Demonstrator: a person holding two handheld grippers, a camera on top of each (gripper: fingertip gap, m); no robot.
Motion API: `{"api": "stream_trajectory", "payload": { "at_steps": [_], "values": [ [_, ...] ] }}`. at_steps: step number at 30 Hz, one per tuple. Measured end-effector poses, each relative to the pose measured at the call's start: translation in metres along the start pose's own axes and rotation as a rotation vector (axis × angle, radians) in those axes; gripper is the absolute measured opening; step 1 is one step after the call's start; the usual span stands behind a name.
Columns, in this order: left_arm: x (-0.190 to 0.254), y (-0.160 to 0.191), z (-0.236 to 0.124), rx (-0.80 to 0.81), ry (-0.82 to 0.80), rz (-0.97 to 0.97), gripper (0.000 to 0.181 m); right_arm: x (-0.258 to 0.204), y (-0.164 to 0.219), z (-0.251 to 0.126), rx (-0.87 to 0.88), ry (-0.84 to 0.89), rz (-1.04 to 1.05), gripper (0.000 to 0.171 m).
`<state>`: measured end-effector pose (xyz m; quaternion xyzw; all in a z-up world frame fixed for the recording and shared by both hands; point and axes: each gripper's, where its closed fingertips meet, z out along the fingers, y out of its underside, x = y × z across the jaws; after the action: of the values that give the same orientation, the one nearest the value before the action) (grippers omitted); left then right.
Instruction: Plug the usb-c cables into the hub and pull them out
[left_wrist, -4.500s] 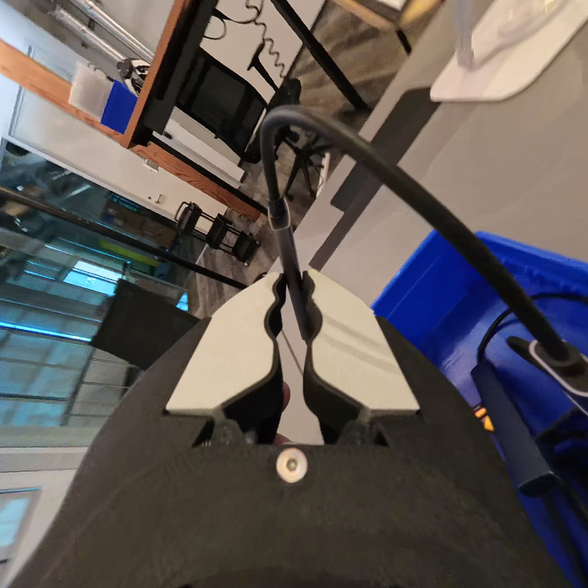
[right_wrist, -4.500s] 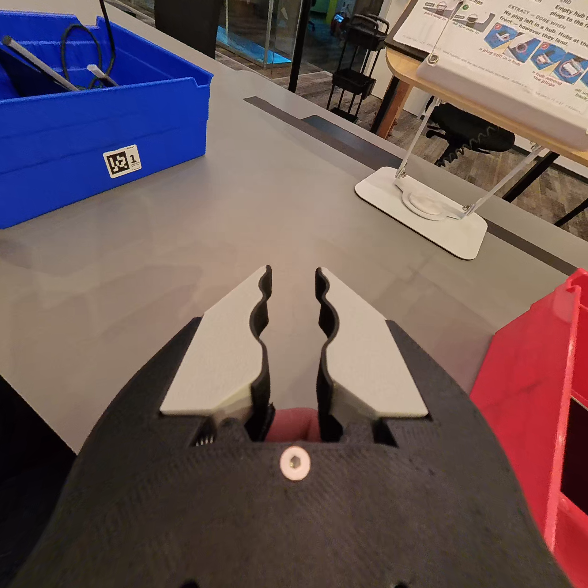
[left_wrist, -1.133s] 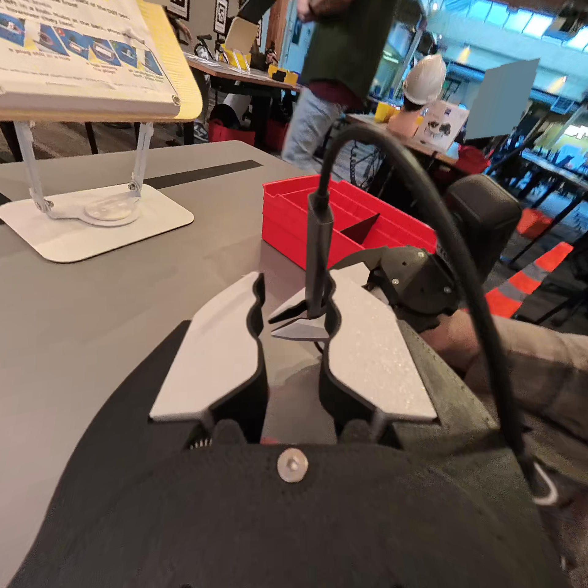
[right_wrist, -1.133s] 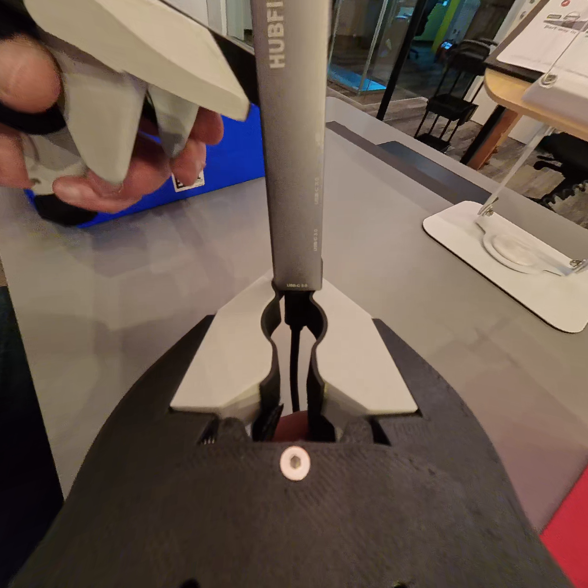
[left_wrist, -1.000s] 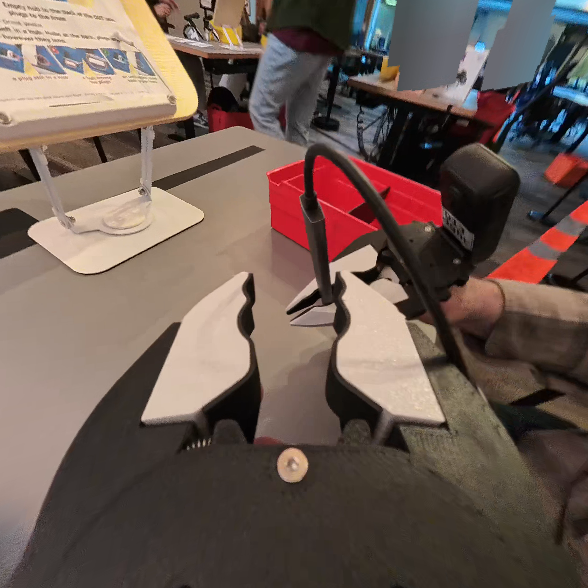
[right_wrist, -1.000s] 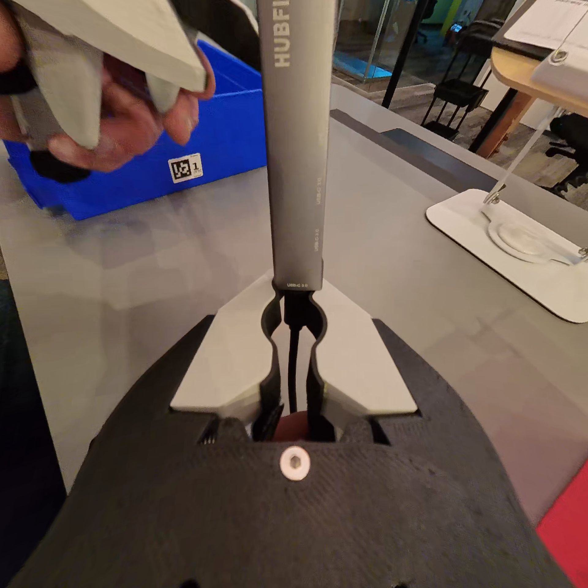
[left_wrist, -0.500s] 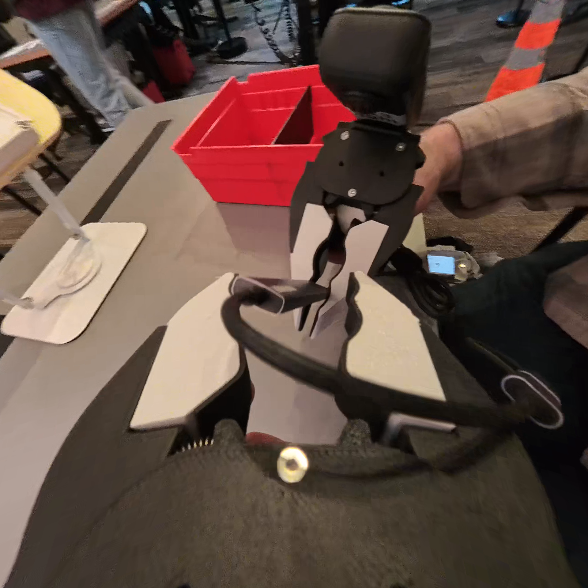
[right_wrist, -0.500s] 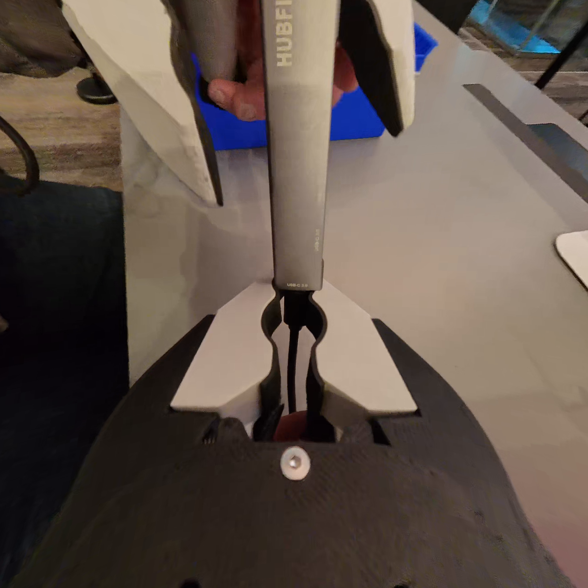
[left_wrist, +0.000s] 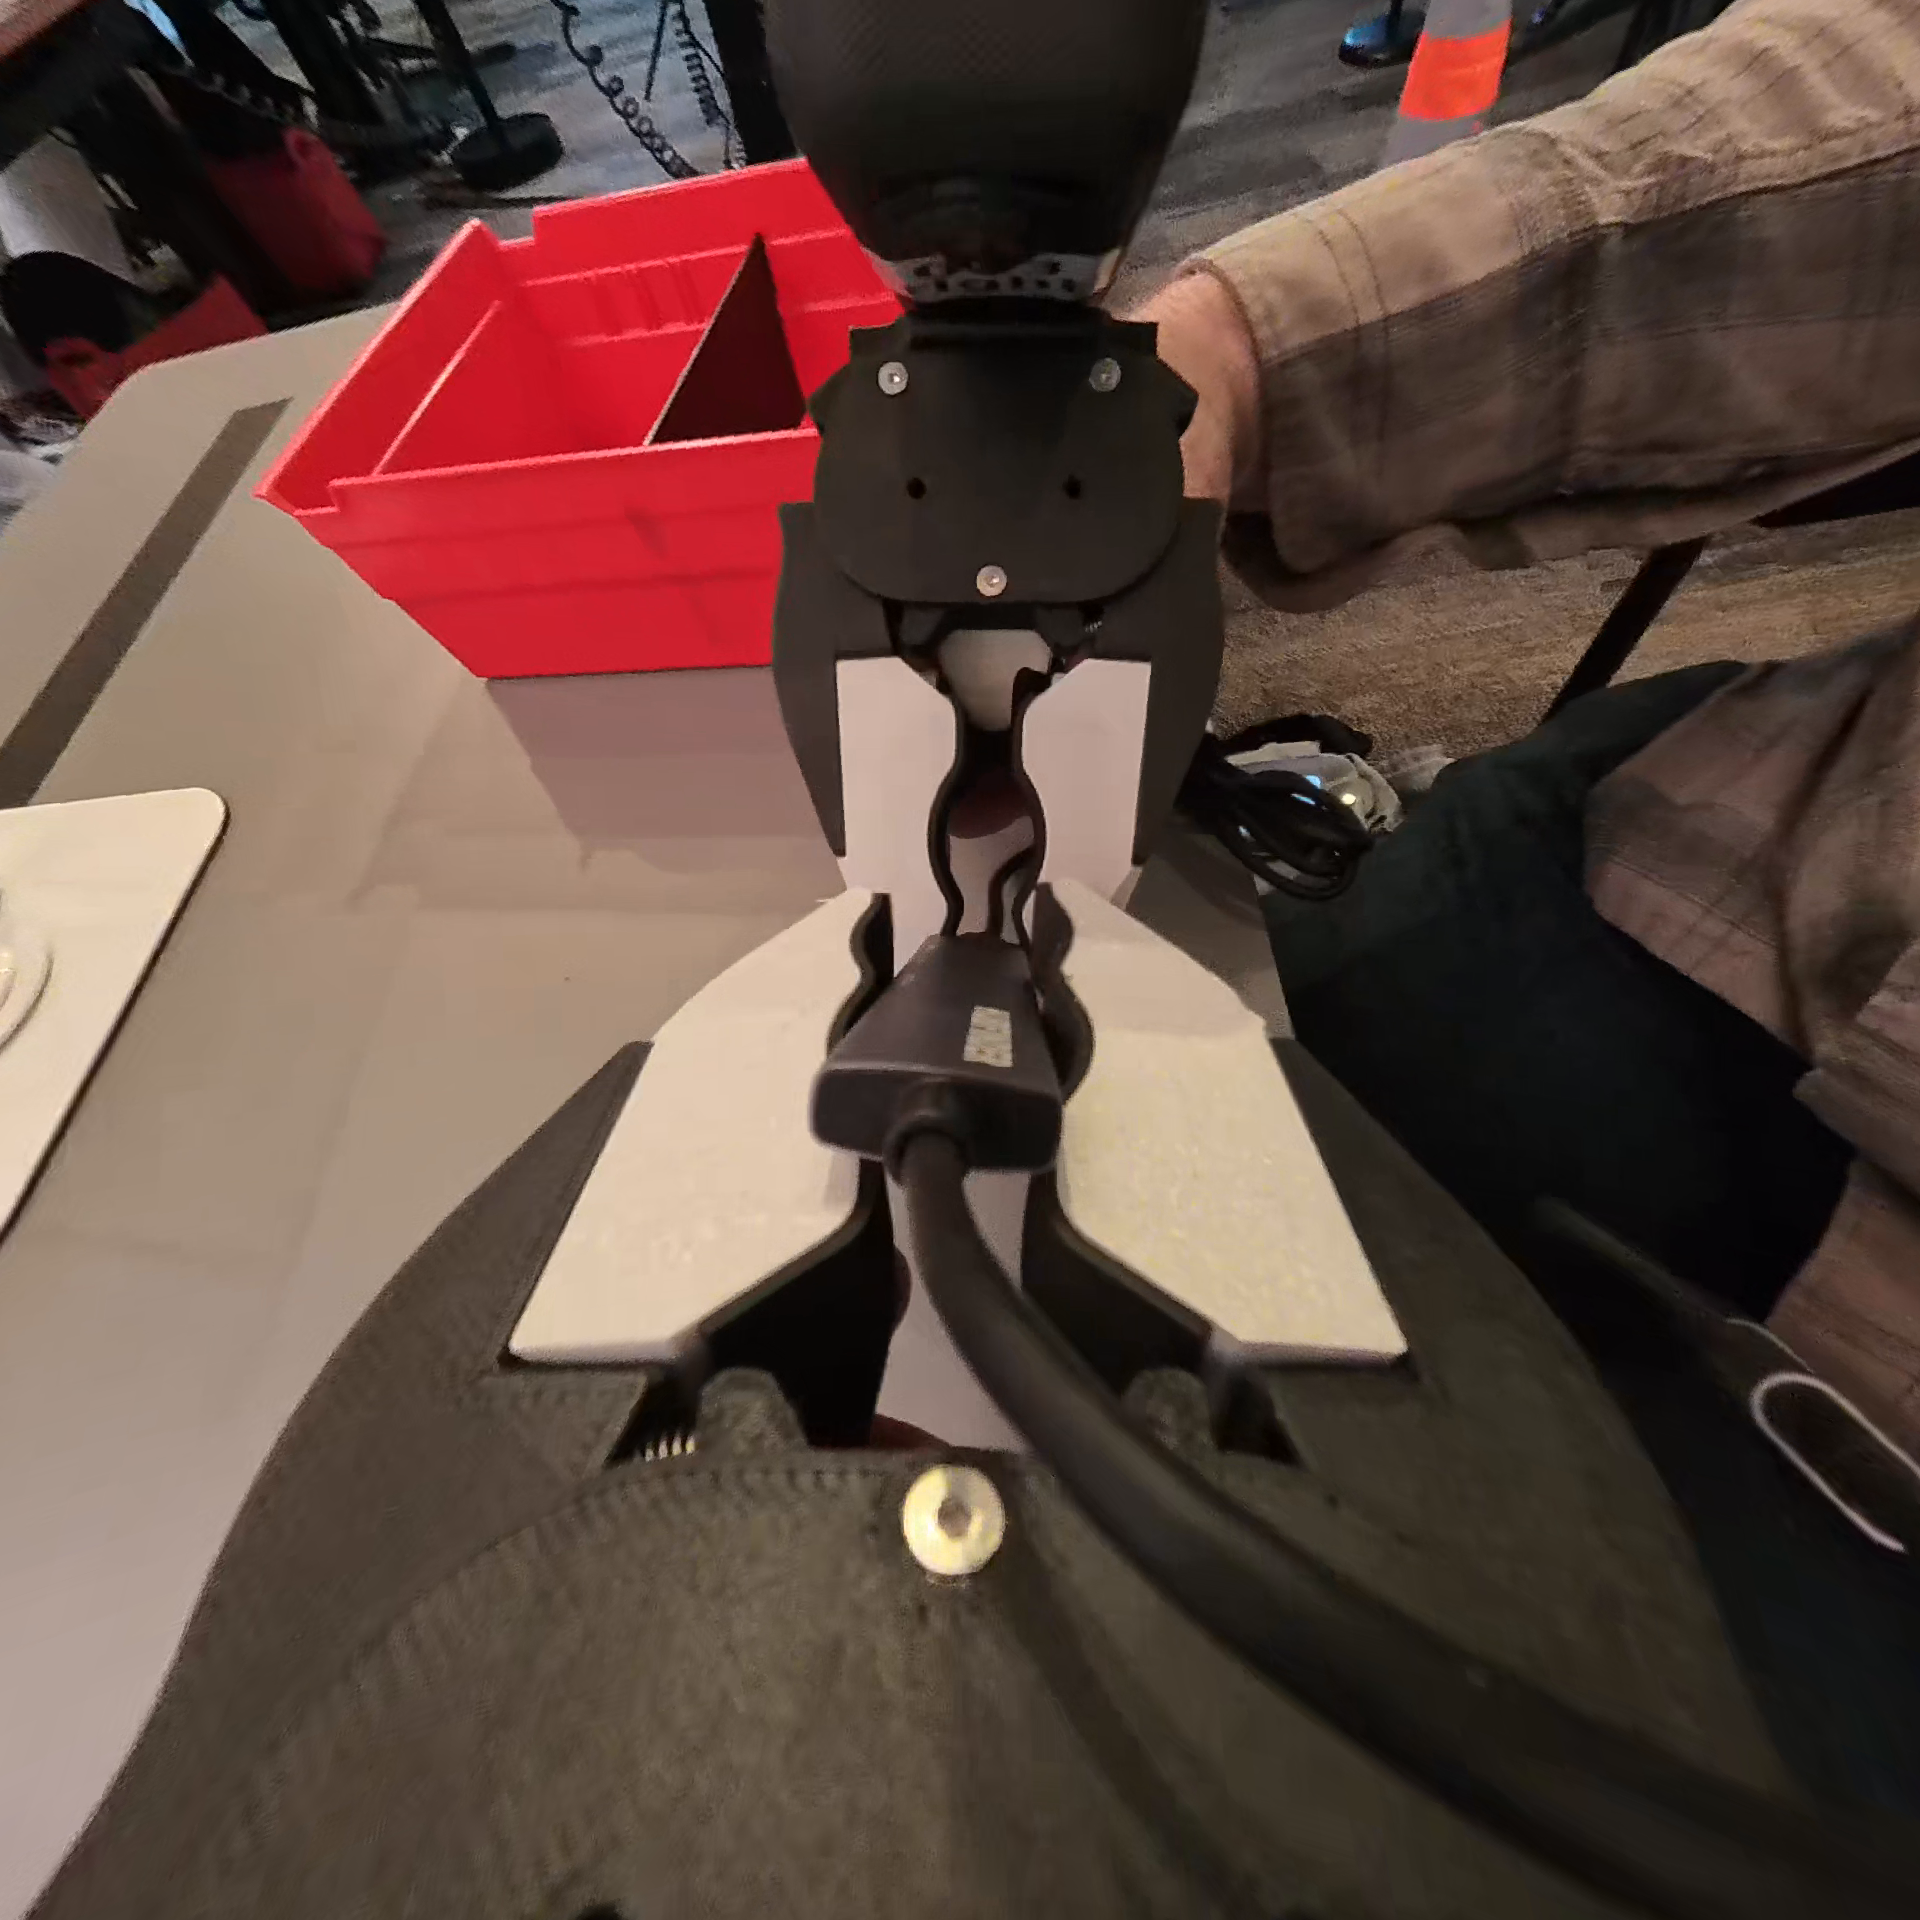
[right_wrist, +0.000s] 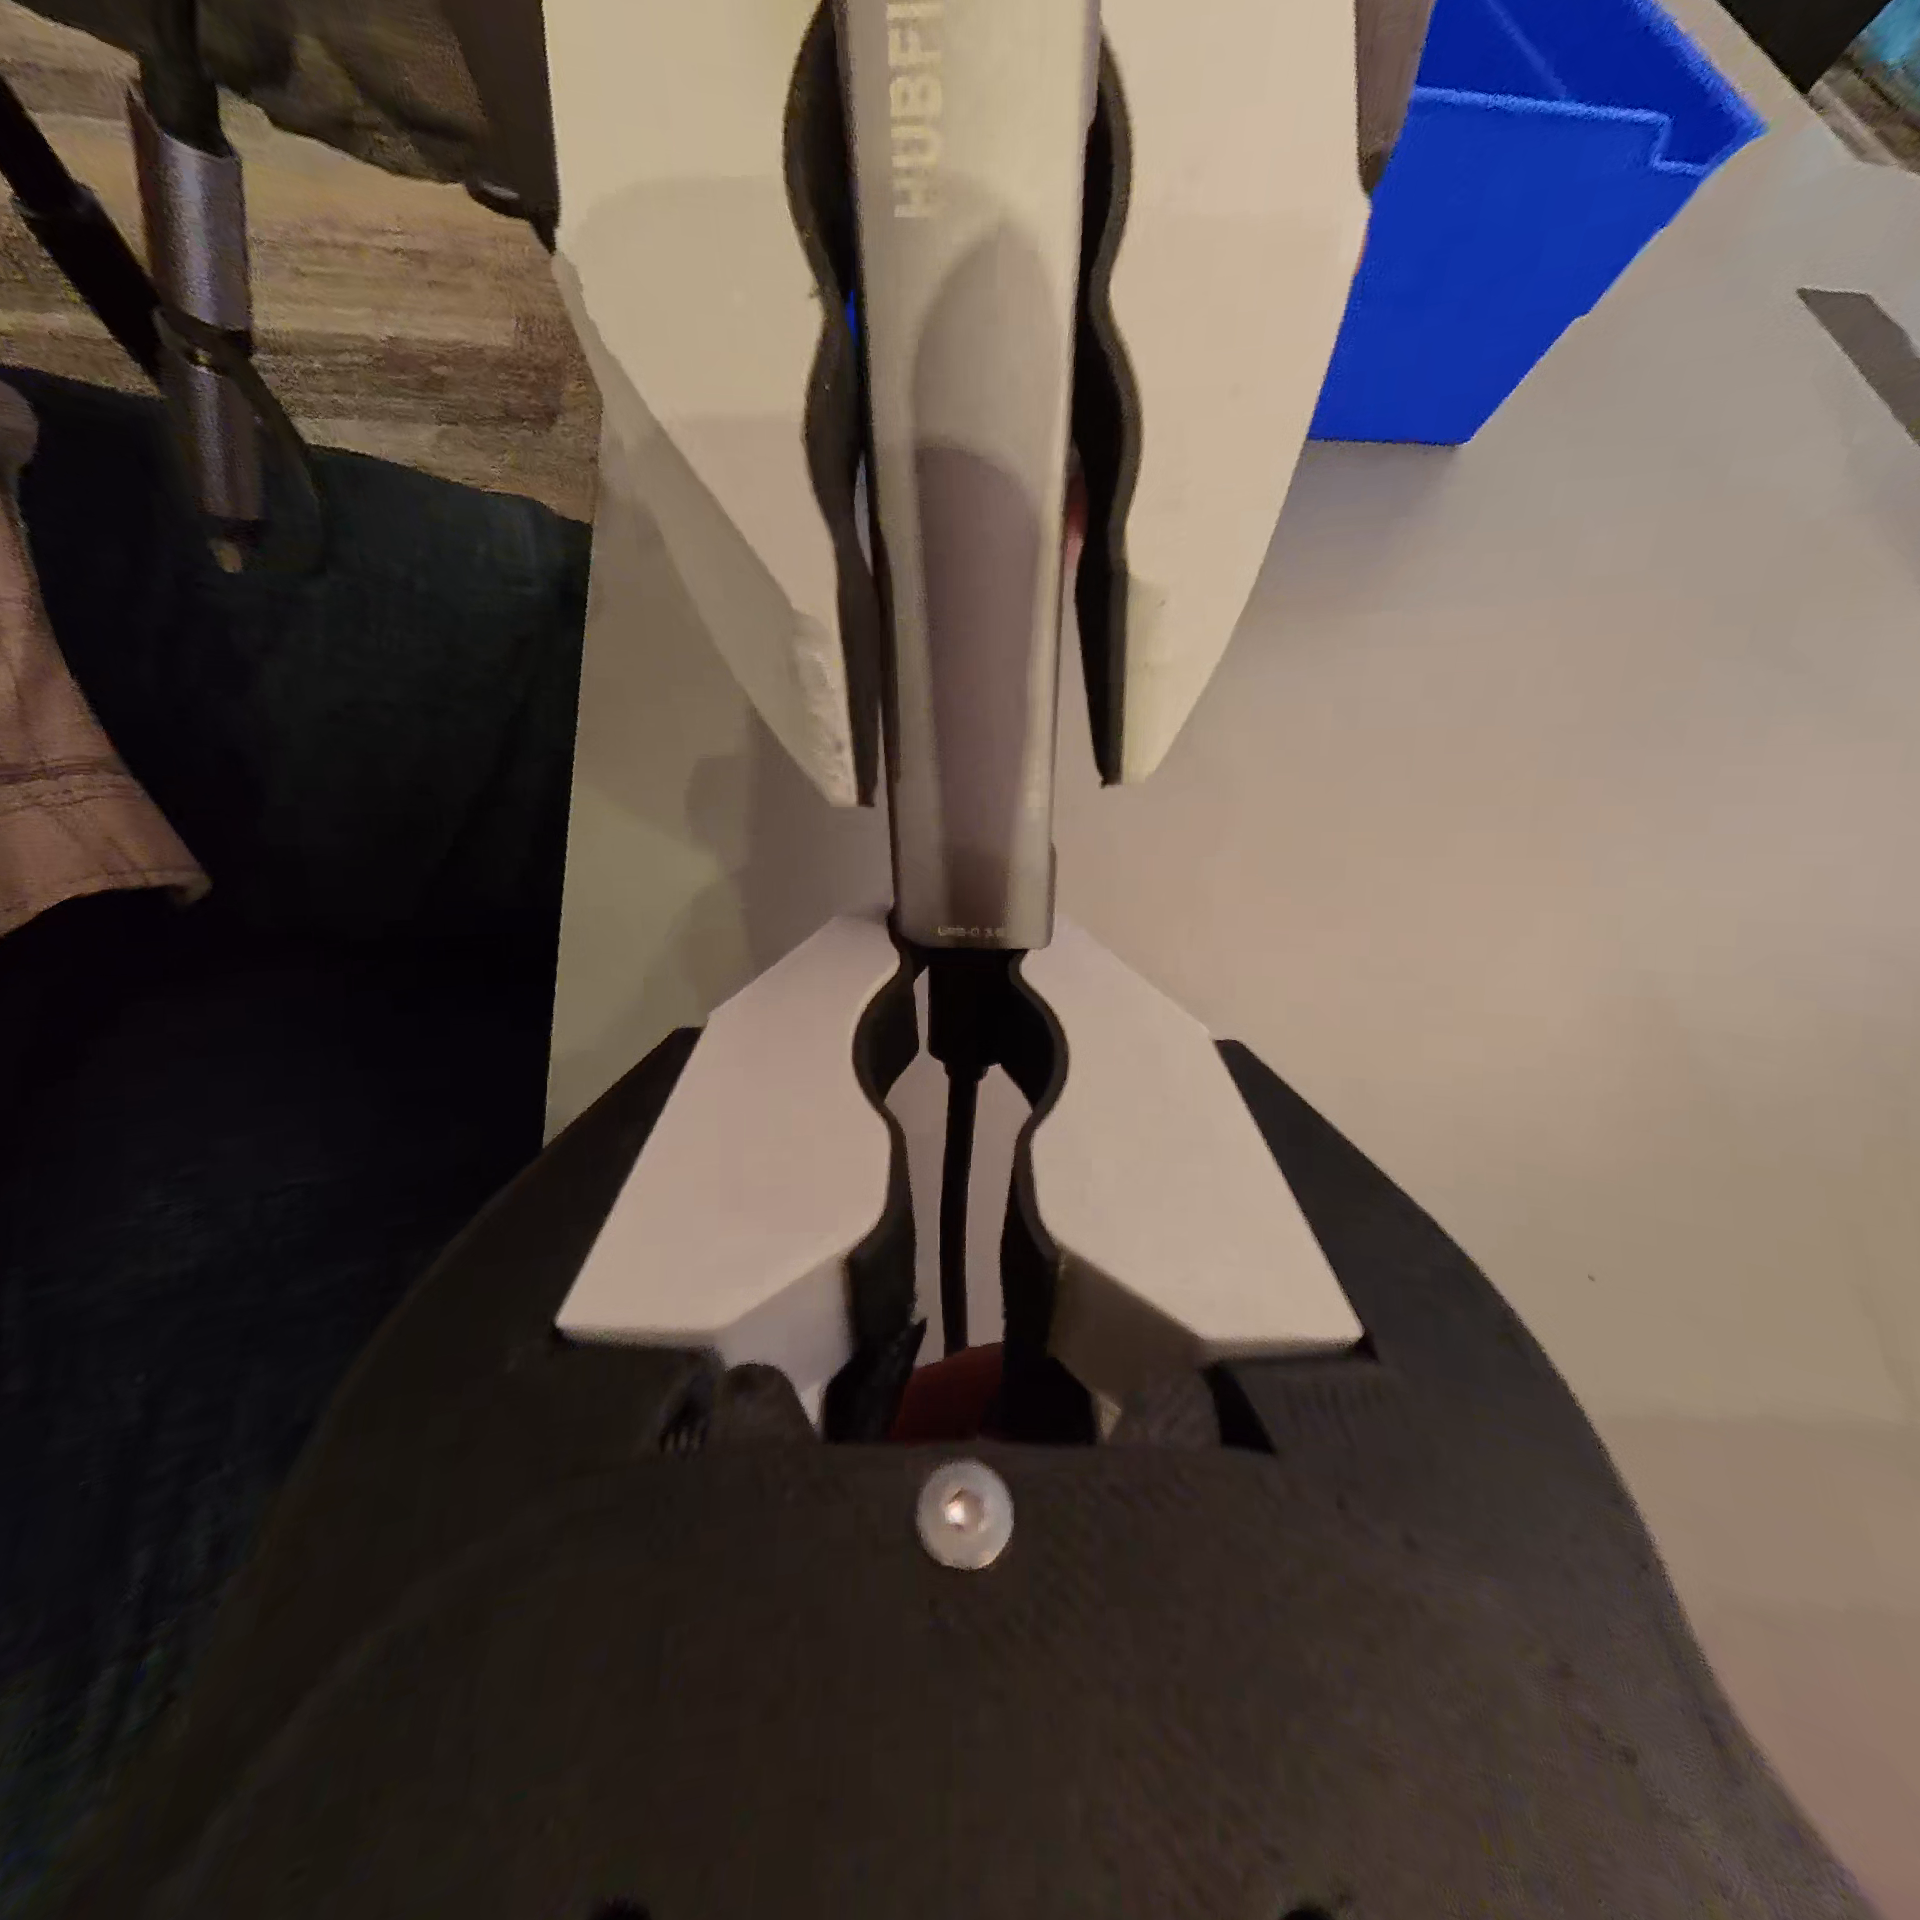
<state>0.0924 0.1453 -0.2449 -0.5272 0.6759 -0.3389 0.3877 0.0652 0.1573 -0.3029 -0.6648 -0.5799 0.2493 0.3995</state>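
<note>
Hub (right_wrist: 966, 582): slim grey metal bar, smooth and faintly glossy, lying lengthwise between the two grippers above the table's near edge; pale lettering along its top face.
USB-C plug (right_wrist: 968, 1013): small black moulded connector seated in the hub's near end; its thin black cable runs back between the right fingers.
Right gripper (right_wrist: 964, 971): points straight at the left one; matte white fingers with wavy black inner pads pinched onto the plug.
Left gripper (left_wrist: 961, 940): fingers flank the hub's sides, the left finger a little clear of it; whether they grip it cannot be told.
Hub cable (left_wrist: 1049, 1371): thick black rubber cord curving from the hub's far end.
Sleeve (left_wrist: 1558, 343): plaid fabric behind the right gripper.
Table (left_wrist: 343, 987): flat matte grey.
Red bin (left_wrist: 582, 488): rigid plastic, divided.
Blue bin (right_wrist: 1527, 239): rigid plastic.
</note>
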Motion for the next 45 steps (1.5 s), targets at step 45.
{"api": "stream_trajectory", "payload": {
  "at_steps": [45],
  "values": [
    [-0.026,-0.018,-0.026,0.167,-0.045,-0.205,0.046,0.029,-0.022,-0.030,0.114,0.091,0.144,0.007]
  ]
}}
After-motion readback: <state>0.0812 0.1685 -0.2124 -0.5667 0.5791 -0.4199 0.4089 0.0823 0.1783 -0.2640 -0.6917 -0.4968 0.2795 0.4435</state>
